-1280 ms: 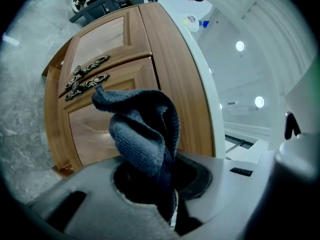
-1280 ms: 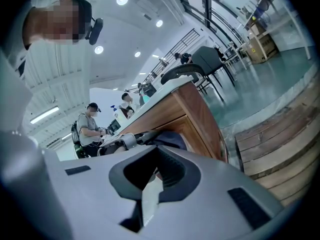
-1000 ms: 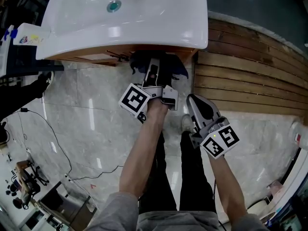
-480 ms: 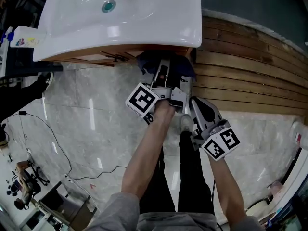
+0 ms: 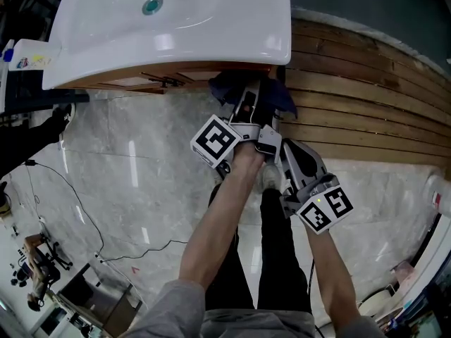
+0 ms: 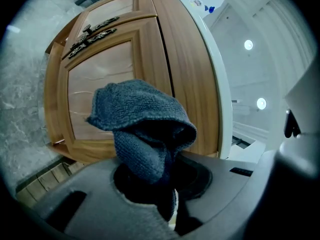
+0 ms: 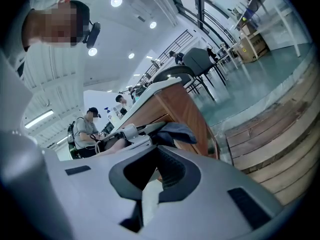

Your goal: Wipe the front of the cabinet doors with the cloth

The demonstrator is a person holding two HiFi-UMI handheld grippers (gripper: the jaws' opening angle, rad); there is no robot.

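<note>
firmly clamped in the left gripper, a blue cloth sits near the wooden cabinet door, the right gripper seemingly closed, empty.

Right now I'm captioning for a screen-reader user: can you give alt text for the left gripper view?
The left hand-held gripper grips a bunched blue-grey cloth in front of a wooden cabinet door with dark handles. A white sink rim runs along the right.
</note>
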